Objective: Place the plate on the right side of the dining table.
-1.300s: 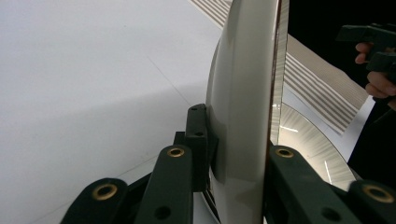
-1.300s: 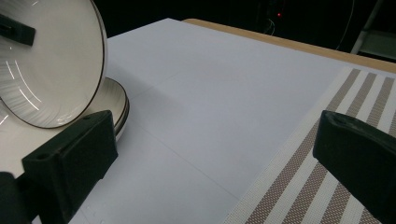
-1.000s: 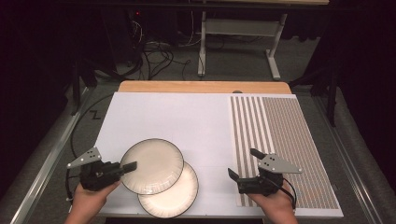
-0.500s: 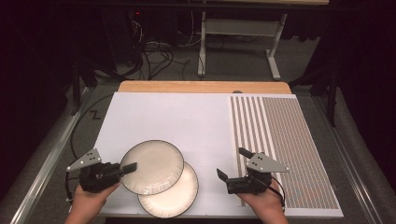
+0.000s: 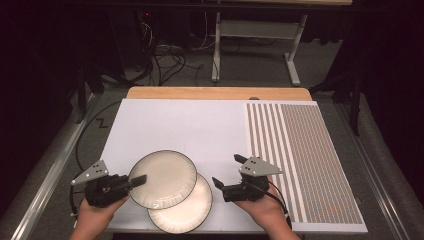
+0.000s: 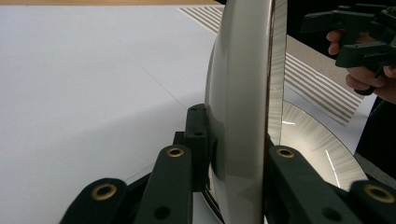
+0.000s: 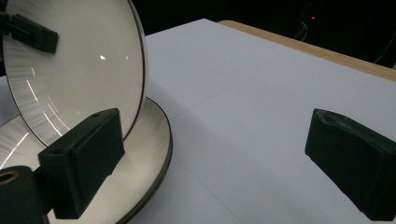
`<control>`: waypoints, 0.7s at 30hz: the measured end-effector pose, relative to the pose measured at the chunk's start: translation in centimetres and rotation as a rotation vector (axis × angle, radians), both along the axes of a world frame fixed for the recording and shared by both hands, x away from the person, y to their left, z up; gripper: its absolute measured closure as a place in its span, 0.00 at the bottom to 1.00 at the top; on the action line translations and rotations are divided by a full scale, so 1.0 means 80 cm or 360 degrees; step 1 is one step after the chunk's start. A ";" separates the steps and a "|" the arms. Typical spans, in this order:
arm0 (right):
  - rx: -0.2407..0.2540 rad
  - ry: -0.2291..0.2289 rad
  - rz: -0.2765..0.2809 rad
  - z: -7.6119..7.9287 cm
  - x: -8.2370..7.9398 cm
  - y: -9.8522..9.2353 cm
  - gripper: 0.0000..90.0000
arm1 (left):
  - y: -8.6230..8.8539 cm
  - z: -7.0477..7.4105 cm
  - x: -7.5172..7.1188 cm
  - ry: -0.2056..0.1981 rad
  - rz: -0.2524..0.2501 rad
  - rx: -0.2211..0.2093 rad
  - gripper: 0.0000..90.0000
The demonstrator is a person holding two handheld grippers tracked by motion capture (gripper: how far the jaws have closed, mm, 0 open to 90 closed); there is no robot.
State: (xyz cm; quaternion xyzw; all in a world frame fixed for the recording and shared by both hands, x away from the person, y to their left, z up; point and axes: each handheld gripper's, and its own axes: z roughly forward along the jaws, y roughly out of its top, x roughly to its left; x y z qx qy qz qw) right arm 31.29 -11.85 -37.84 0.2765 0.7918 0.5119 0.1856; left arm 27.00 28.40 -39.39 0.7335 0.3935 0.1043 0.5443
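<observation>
1. The left gripper point(image 5: 136, 180) was clamped on the rim of the upper plate point(image 5: 165, 179); its black jaws pinched the glazed, dark-edged round plate, raised above the lower plate point(image 5: 192, 210).
2. The right gripper point(image 5: 227, 171) had its jaws wide, just closing slightly, nothing between them; it sat just right of the plates.
3. The left gripper view showed the held plate edge-on point(image 6: 243, 93); the right gripper view showed its glossy face point(image 7: 74, 70).
4. The white sheet point(image 5: 190, 125) lay smooth; the striped mat point(image 5: 310, 160) lay beside it.

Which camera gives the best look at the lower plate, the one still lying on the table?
The high view: the lower plate lies flat on the white mat, partly covered by the upper plate that the left gripper holds. The right gripper view shows its near rim; the left gripper view shows a slice.
</observation>
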 end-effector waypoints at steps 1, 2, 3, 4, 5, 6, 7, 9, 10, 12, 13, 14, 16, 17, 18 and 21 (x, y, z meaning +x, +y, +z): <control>0.0008 0.0003 0.0011 0.001 0.001 0.003 0.07 | 0.000 0.000 0.000 0.0001 0.0001 0.0001 0.87; 0.0007 0.0002 0.0018 0.001 0.002 0.007 0.07 | 0.000 0.000 0.000 0.0000 0.0002 0.0001 0.86; -0.0002 0.0003 0.0025 0.002 0.003 0.011 0.08 | 0.000 0.000 0.000 -0.0002 0.0001 0.0002 0.86; -0.0002 0.0005 0.0037 0.002 0.003 0.016 0.08 | 0.000 0.000 0.000 -0.0004 0.0001 0.0001 0.86; -0.0004 0.0014 0.0048 0.002 0.004 0.020 0.09 | 0.000 0.000 0.000 -0.0004 0.0000 0.0000 0.86; -0.0008 0.0021 0.0061 0.002 0.004 0.025 0.10 | 0.000 0.000 0.000 -0.0005 0.0000 0.0001 0.86; -0.0014 0.0023 0.0071 0.002 0.004 0.028 0.11 | 0.000 -0.001 0.000 -0.0005 -0.0001 0.0001 0.86; -0.0028 0.0041 0.0094 0.001 0.004 0.036 0.15 | 0.000 -0.001 0.000 -0.0006 -0.0003 0.0001 0.86; -0.0028 0.0051 0.0108 0.000 0.005 0.040 0.17 | 0.000 -0.001 0.000 -0.0007 -0.0004 0.0001 0.86; -0.0034 0.0062 0.0124 -0.001 0.006 0.048 0.18 | 0.000 -0.001 0.000 -0.0008 -0.0005 0.0002 0.86; -0.0034 0.0072 0.0129 -0.001 0.006 0.050 0.19 | 0.000 -0.001 0.000 -0.0008 -0.0007 0.0001 0.86; -0.0034 0.0088 0.0137 -0.003 0.007 0.054 0.19 | 0.000 -0.001 0.000 -0.0008 -0.0008 0.0001 0.86; -0.0040 0.0108 0.0148 -0.005 0.008 0.060 0.21 | 0.000 -0.001 0.001 -0.0005 -0.0007 0.0000 0.86; -0.0043 0.0120 0.0154 -0.006 0.008 0.063 0.22 | 0.000 -0.001 0.001 -0.0006 -0.0008 0.0001 0.86; -0.0043 0.0131 0.0162 -0.008 0.009 0.067 0.23 | 0.000 -0.001 0.001 -0.0007 -0.0008 0.0002 0.86; -0.0042 0.0168 0.0177 -0.012 0.010 0.075 0.28 | 0.001 -0.001 0.000 -0.0010 -0.0011 0.0007 0.86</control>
